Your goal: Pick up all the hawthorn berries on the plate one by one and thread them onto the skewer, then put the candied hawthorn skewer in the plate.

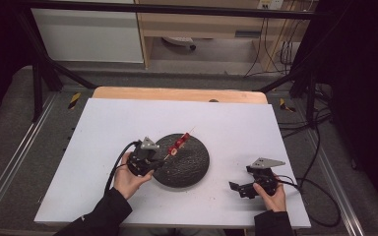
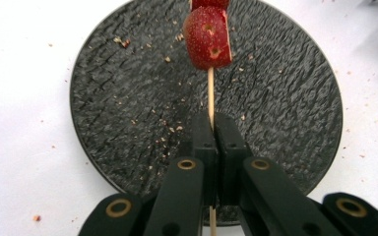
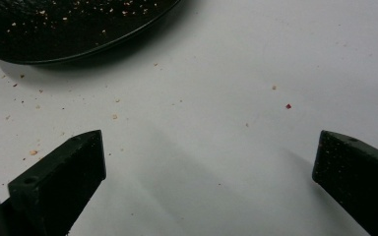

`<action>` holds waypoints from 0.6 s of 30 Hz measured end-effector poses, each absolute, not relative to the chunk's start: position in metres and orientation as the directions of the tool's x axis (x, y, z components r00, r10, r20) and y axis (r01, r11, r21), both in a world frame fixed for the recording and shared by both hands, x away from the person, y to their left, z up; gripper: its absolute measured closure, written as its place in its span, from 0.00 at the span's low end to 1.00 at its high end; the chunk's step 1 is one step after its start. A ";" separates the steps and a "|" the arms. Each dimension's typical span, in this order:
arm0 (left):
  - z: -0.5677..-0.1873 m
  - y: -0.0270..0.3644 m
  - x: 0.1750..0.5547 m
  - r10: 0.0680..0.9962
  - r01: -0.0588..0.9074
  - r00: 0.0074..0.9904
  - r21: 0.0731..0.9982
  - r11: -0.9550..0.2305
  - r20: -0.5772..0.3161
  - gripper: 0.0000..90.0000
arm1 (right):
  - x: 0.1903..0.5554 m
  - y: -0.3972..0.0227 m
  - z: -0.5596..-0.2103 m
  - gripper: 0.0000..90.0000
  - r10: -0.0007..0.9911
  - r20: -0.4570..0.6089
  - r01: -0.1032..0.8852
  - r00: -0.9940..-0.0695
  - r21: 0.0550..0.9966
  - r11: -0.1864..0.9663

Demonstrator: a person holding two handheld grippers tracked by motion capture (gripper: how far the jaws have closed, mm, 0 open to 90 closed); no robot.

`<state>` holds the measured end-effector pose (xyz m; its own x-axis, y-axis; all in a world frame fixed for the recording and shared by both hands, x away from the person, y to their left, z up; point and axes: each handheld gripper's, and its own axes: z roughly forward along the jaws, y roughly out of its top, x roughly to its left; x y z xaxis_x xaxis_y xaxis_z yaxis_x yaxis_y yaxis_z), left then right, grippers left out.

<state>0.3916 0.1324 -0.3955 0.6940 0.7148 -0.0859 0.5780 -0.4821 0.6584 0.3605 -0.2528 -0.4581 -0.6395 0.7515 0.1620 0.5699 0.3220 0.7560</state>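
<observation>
Red fruit pieces (image 2: 207,38) sit on a wooden skewer (image 2: 210,96) gripped by the closed left claw (image 2: 215,129) above the black plate (image 2: 108,93). Right claw (image 3: 209,162) waits open over the counter (image 3: 256,59); placing seems left.

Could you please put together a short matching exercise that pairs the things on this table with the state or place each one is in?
Column one:
1. left tool
2. right tool
3. black plate
4. red fruit

Column two:
A. strewn with crumbs
B. threaded on the wooden skewer, above the plate
C. jaws wide apart over the white table, nothing between them
D. jaws clamped on the skewer

Pairs: 1-D, 2-C, 3-A, 4-B
</observation>
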 end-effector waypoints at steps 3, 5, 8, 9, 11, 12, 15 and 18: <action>-0.398 0.129 0.394 0.717 0.587 0.692 0.644 -0.491 -0.083 0.98 | 0.360 -0.254 -0.458 0.01 0.751 0.169 0.571 -0.638 0.759 0.314; -0.400 0.127 0.395 0.716 0.591 0.693 0.634 -0.498 -0.084 0.98 | 0.360 -0.254 -0.458 0.01 0.753 0.167 0.571 -0.637 0.758 0.316; -0.402 0.125 0.394 0.712 0.594 0.696 0.626 -0.505 -0.087 0.98 | 0.359 -0.254 -0.458 0.01 0.749 0.165 0.566 -0.642 0.761 0.317; -0.402 0.124 0.393 0.714 0.595 0.695 0.626 -0.503 -0.086 0.98 | 0.359 -0.254 -0.457 0.01 0.750 0.170 0.569 -0.640 0.760 0.313; -0.402 0.122 0.392 0.711 0.593 0.698 0.623 -0.510 -0.084 0.98 | 0.359 -0.255 -0.457 0.01 0.748 0.173 0.568 -0.641 0.762 0.311; -0.403 0.121 0.392 0.711 0.594 0.698 0.622 -0.511 -0.084 0.98 | 0.359 -0.255 -0.457 0.01 0.748 0.174 0.568 -0.640 0.763 0.308; -0.403 0.119 0.391 0.706 0.593 0.704 0.610 -0.526 -0.076 0.98 | 0.358 -0.255 -0.457 0.01 0.748 0.170 0.567 -0.642 0.762 0.313; -0.404 0.116 0.391 0.711 0.602 0.700 0.591 -0.537 -0.067 0.98 | 0.359 -0.256 -0.456 0.01 0.750 0.174 0.568 -0.638 0.764 0.306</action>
<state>0.3911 0.1165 -0.4037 0.7002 0.7108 -0.0666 0.6016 -0.5372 0.5911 0.3586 -0.2561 -0.4564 -0.6382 0.7500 0.1739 0.5677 0.3058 0.7643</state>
